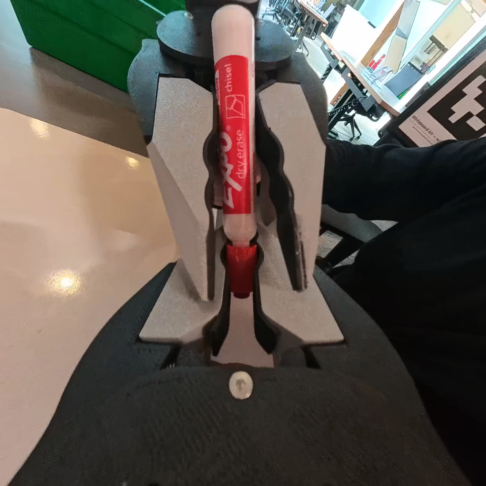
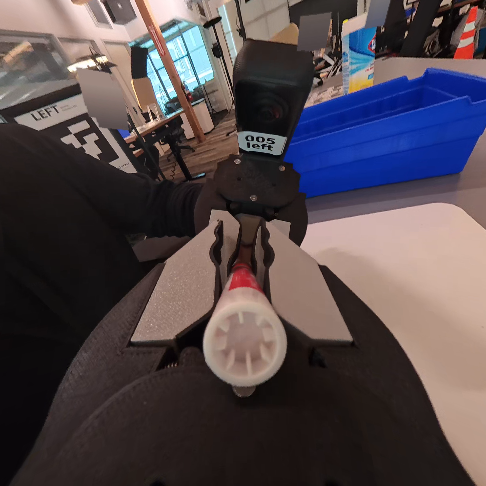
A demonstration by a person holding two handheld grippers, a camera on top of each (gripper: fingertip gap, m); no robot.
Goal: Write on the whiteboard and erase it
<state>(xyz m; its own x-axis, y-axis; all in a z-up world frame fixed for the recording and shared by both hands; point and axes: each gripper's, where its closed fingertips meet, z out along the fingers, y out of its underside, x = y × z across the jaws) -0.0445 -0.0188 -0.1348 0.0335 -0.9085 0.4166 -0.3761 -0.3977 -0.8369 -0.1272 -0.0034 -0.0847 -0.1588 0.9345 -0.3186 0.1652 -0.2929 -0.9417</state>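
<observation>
The left gripper [image 1: 240,263] is clamped narrow on the red cap [image 1: 240,268] of the marker [image 1: 234,136]. The right gripper [image 2: 242,231] faces it from 12 o'clock, its 2 fingers closed along the marker's white-and-red barrel. The marker is held in the air between both. In the left wrist view, the glossy whiteboard [image 1: 65,210] lies at 9 o'clock and a green bin [image 1: 79,34] at 11 o'clock. In the right wrist view, a blue bin [image 2: 381,147] stands at 2 o'clock.

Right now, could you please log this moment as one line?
phase: uncapping | left gripper: shut on cap | right gripper: shut on marker | whiteboard: unmarked
</observation>
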